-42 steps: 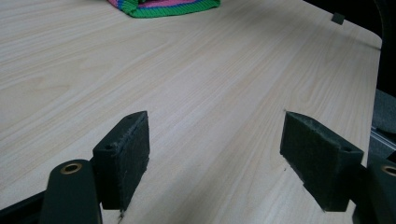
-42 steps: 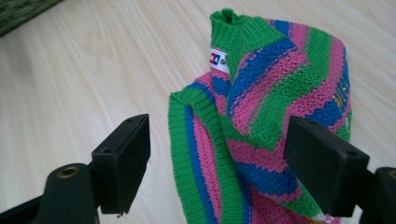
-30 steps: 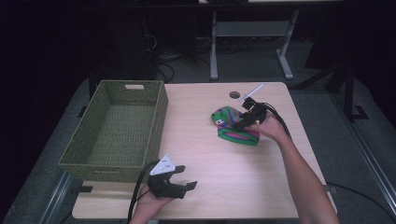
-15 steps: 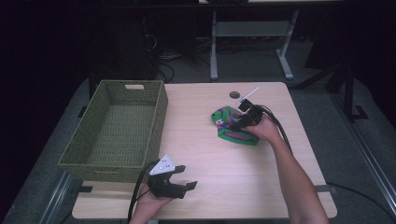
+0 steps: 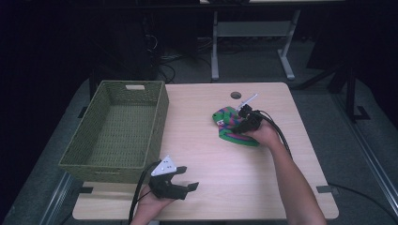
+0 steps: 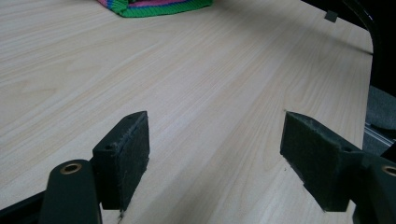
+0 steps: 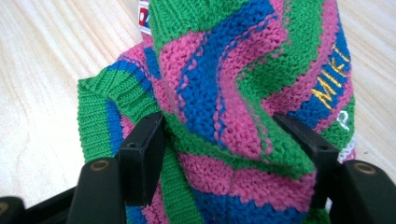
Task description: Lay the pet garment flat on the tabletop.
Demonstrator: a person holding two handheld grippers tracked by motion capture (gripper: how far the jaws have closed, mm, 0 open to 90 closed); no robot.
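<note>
A knitted cloth (image 5: 228,123) in green, pink and blue stripes lies crumpled right of the table's middle. My right gripper (image 5: 241,123) is down on it. In the right gripper view the cloth (image 7: 224,88) rises in a fold between the jaws, which stand wide apart and touch it on both sides, so the right gripper (image 7: 219,126) is open. My left gripper (image 5: 187,177) rests low near the table's front edge, open and holding nothing. In the left gripper view, bare wood lies between the jaws of this gripper (image 6: 215,135), and the cloth's edge (image 6: 154,5) shows far off at the top.
A green woven basket (image 5: 160,117) with nothing in it stands at the table's left side. A round cable hole (image 5: 235,95) sits in the wooden table (image 5: 225,187) behind the cloth. Table legs and cables show on the dark floor beyond.
The right gripper has shifted slightly and settled lower onto the cloth. The left gripper has stayed put.
</note>
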